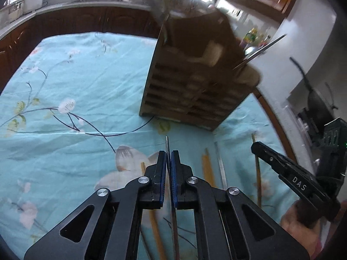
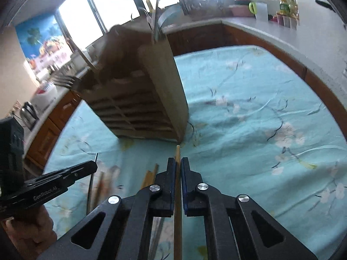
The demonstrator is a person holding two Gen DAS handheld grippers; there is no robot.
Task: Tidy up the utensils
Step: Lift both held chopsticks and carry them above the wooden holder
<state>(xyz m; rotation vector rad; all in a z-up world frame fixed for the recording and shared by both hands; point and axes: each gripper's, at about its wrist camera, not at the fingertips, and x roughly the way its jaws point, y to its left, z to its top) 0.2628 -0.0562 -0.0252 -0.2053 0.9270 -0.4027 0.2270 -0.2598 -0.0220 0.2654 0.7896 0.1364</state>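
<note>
Where kitchen counter (image 2: pixel 249 23) curves, floral turquoise cloth (image 1: pixel 76 75) covers table.

My jaws cover the middle of the metal chopstick (image 1: pixel 167 145); only its tip shows ahead, and its lower run blurs out at the picture's bottom edge. The wooden chopstick (image 2: pixel 178 221) is likewise cut off below. The wooden holder (image 1: pixel 195 82) is smeared, so I cannot tell its compartments apart or name what stands in them. The loose sticks (image 1: pixel 208 169) on the cloth (image 1: pixel 76 69) pass under my frame.
</note>
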